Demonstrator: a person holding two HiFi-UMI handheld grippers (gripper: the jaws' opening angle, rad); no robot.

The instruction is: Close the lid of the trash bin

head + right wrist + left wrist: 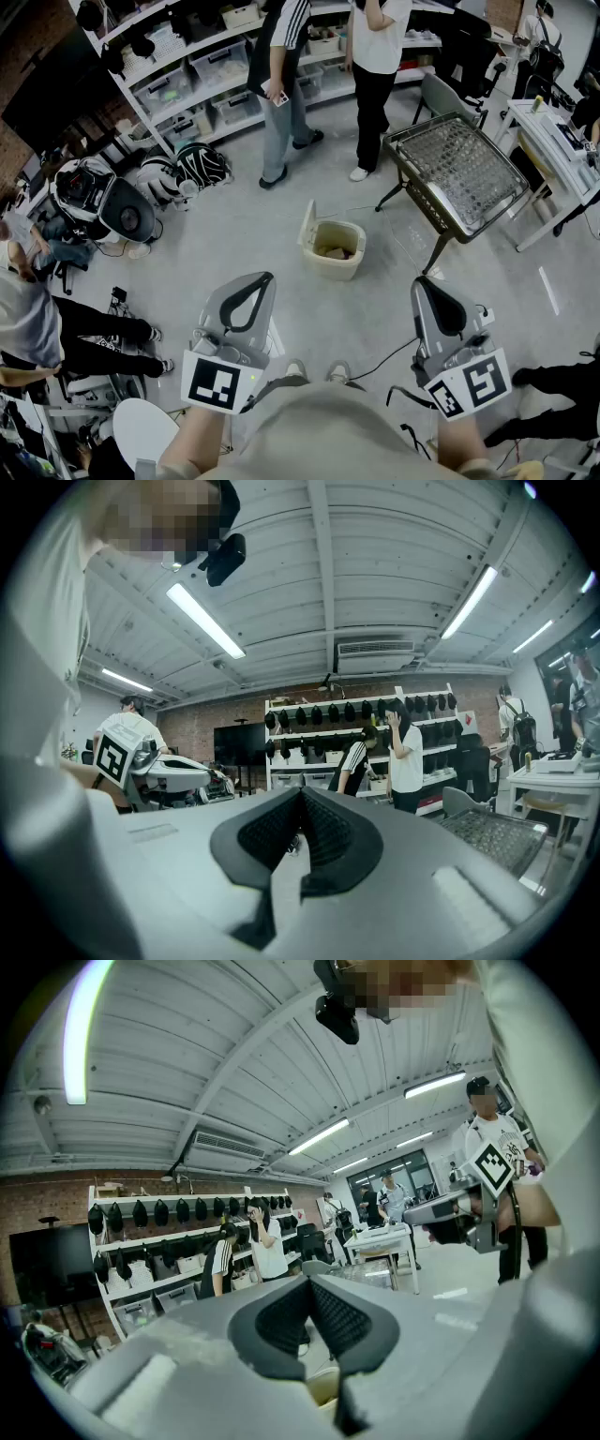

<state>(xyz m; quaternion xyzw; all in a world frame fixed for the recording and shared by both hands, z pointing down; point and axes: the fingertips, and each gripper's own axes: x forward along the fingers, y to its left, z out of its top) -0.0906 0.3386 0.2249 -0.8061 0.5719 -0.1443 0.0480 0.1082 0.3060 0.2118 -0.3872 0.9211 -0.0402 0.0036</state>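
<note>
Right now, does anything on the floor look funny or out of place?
Yes. The small trash bin on the floor ahead has its lid standing up along its left edge, so it is wide open and the rubbish inside shows. Nothing looks spilled around it.

person in stripes (281, 89) & another in white tee (377, 52) by shelves (202, 49); wire-mesh table (459, 173) nr them.

A workshop-like lab: tall white metal shelving (133, 98) with clear plastic storage bins (225, 61), a red brick wall (194, 722), a white bench (548, 155).
</note>
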